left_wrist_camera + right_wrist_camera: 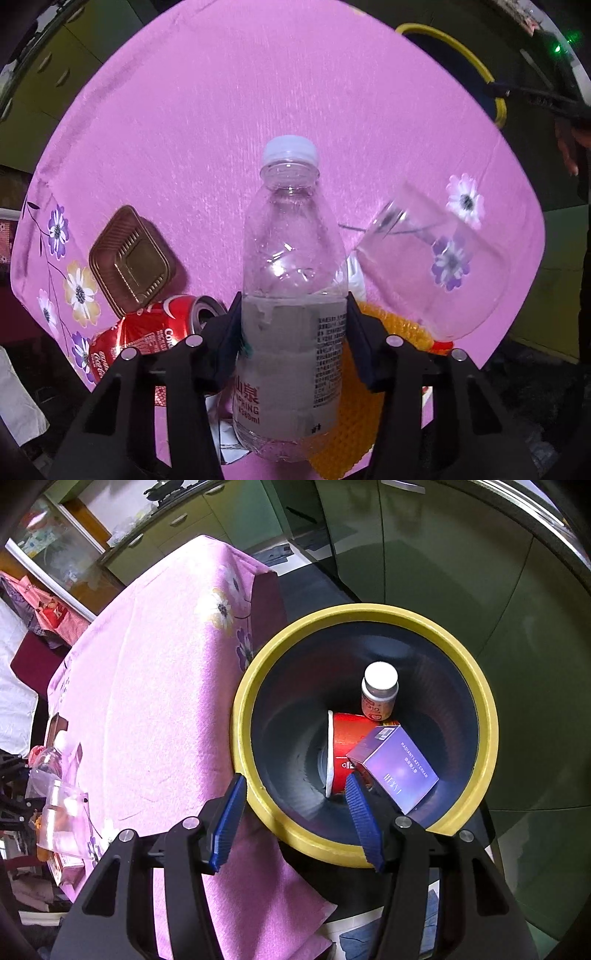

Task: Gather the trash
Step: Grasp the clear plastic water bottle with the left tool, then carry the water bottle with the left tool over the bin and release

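My left gripper (293,306) is shut on a clear plastic water bottle (291,295) with a white cap, held upright above the pink tablecloth (221,110). Below it lie a crushed red cola can (147,336), a brown plastic tray (129,258), a clear plastic cup (424,266) and an orange mesh item (351,406). My right gripper (295,805) is open and empty over the yellow-rimmed bin (487,709). Inside the bin are a red paper cup (347,738), a purple box (395,768) and a small white-capped bottle (380,690).
The bin stands on the floor beside the table's edge (258,602); its rim also shows in the left wrist view (461,48). Green cabinets (443,554) stand behind the bin. The bottle and cup show far left in the right wrist view (55,775).
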A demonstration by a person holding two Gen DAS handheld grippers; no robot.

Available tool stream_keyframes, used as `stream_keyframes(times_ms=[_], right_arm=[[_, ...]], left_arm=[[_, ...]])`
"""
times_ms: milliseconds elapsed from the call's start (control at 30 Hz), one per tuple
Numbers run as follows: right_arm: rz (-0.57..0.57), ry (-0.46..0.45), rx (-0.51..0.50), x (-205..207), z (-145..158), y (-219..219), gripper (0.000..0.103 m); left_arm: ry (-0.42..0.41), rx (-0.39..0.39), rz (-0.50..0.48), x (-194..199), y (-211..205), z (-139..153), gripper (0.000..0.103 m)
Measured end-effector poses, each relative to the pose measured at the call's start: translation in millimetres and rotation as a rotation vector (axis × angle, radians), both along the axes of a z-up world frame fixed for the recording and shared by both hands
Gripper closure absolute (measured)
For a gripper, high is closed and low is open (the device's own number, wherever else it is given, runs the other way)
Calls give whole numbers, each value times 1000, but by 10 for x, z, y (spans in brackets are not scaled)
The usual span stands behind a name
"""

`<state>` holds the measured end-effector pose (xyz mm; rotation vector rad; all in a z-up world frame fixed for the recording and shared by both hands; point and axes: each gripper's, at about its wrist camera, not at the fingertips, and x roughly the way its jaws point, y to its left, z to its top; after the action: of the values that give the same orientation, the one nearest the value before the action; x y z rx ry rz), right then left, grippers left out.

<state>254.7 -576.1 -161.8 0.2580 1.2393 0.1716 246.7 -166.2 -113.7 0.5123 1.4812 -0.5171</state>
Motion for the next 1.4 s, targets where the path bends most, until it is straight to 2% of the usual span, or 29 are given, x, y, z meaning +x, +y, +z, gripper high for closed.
stream_keyframes(times_ms=[100,333,500,667,800,1000,1167,1267,1300,1333,1400], right_arm=[[1,-5,7,-4,13,3,47],[2,-17,11,-64,63,-8,47],[-25,-29,10,-143,109,-136,47],[-82,-52,17,-329,174,-380,47],[-120,-74,29,-508,226,-580,47],[-164,-78,48,-753,193,-874,47],[-200,-63,58,-876,103,-1097,47],[-207,-61,70,-922,77,-1156,47],[-207,-61,73,-933,66,-1159,47],[-206,-60,75,-936,57,-1157,47],[-201,-56,81,-956,41,-1162,47]], left_arm=[[-20,-27,0,25,-25,139,54],[-64,-28,-16,-4,-146,388,54],[-93,-46,-65,27,-346,605,54],[-109,-94,-179,-2,-896,805,53],[-112,-135,-305,7,-1630,865,53],[-103,-154,-402,145,-2618,738,53],[-16,-50,-405,413,-3285,261,53],[-15,21,-396,551,-3510,20,53],[-20,38,-387,617,-3581,-51,49],[-26,47,-380,649,-3608,-72,39],[-52,46,-353,753,-3663,-105,30]])
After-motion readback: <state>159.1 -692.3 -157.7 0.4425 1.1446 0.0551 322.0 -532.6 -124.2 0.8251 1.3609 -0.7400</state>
